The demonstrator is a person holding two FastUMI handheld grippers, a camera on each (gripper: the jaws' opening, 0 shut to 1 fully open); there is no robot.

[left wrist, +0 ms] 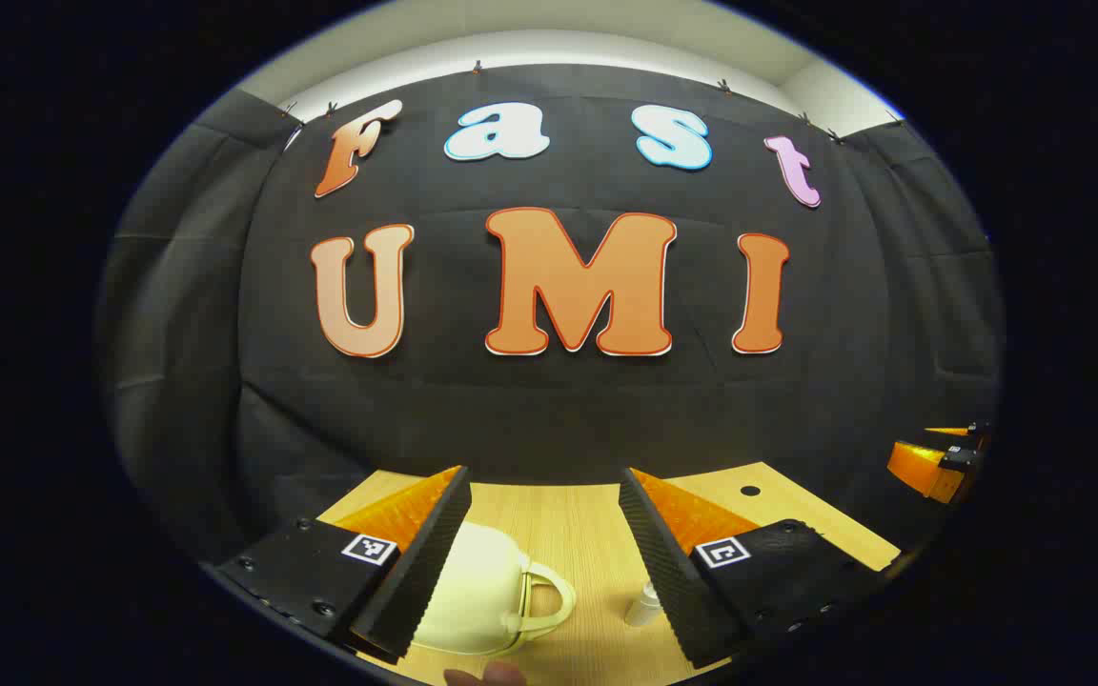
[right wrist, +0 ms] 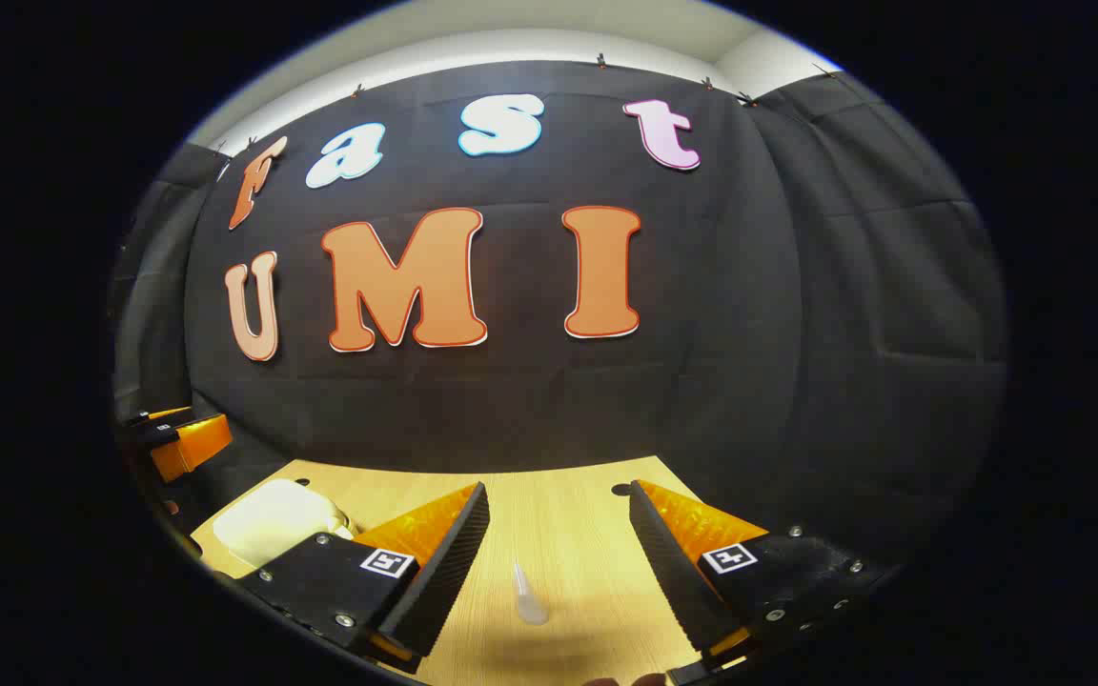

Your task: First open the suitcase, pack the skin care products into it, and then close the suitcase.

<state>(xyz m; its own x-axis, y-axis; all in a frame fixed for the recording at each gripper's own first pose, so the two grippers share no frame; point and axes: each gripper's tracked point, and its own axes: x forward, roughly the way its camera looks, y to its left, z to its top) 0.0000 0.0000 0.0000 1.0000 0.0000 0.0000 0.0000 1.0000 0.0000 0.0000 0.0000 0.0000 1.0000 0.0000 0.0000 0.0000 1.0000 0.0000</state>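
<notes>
Both tools (left wrist: 544, 534) (right wrist: 559, 548) agape (empty)

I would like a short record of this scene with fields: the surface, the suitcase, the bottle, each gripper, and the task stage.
surface: wooden table before a black cloth wall
suitcase: small cream suitcase with a handle, lying closed on the table
bottle: small pale bottle lying on the table to the right of the suitcase, outside it
left gripper: open, above the table, holding nothing
right gripper: open, above the bottle, holding nothing
task stage: suitcase not yet opened, nothing packed
</notes>
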